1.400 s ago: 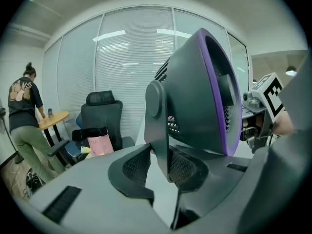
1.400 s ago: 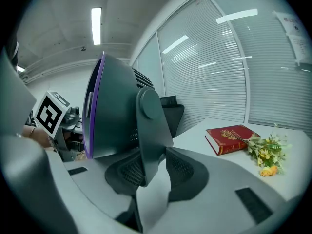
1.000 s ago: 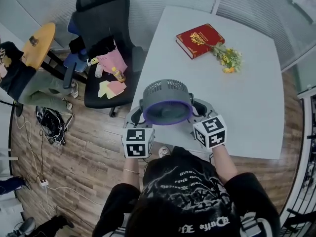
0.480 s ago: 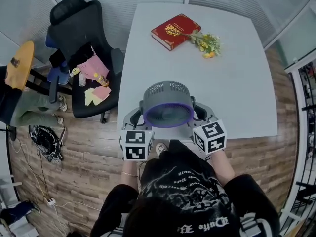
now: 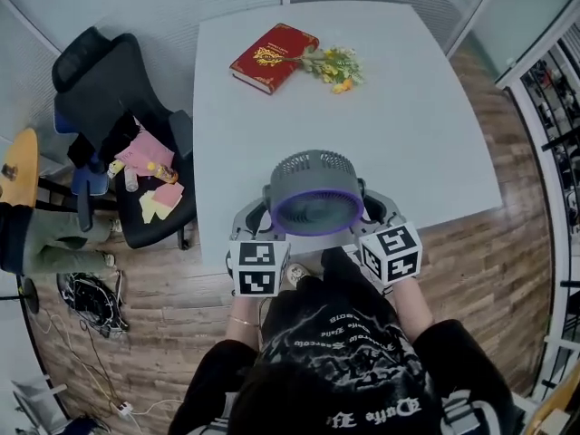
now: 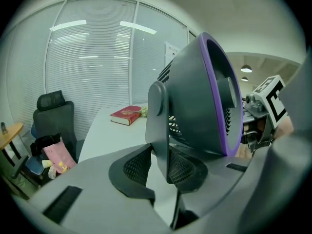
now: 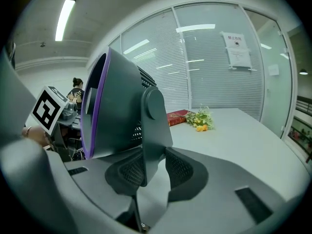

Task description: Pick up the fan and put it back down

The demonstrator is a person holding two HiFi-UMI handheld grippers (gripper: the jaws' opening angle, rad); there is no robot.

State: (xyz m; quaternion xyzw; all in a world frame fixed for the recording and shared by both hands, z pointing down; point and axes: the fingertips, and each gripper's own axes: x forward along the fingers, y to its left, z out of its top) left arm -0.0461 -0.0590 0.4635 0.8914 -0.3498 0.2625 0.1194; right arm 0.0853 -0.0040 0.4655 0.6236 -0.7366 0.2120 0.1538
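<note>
A grey fan (image 5: 314, 191) with a purple front ring hangs between my two grippers over the near edge of the white table (image 5: 426, 143). My left gripper (image 5: 261, 214) is shut on the fan's left bracket arm (image 6: 158, 126), with both meshed pads pressed to it. The right gripper (image 5: 370, 210) is shut the same way on the right bracket arm (image 7: 155, 130). In the left gripper view the fan (image 6: 200, 96) fills the middle above that gripper (image 6: 157, 168). The right gripper view shows the fan (image 7: 114, 111) above the right gripper (image 7: 150, 172). The fan's underside is hidden.
A red book (image 5: 274, 56) and a small bunch of yellow flowers (image 5: 332, 65) lie at the table's far side. A black office chair (image 5: 109, 116) with pink items stands left of the table. Wooden floor with cables (image 5: 91, 302) lies below left.
Both grippers have carried the fan to the right, from off the table's left front corner to over its near edge. The grips look unchanged.
</note>
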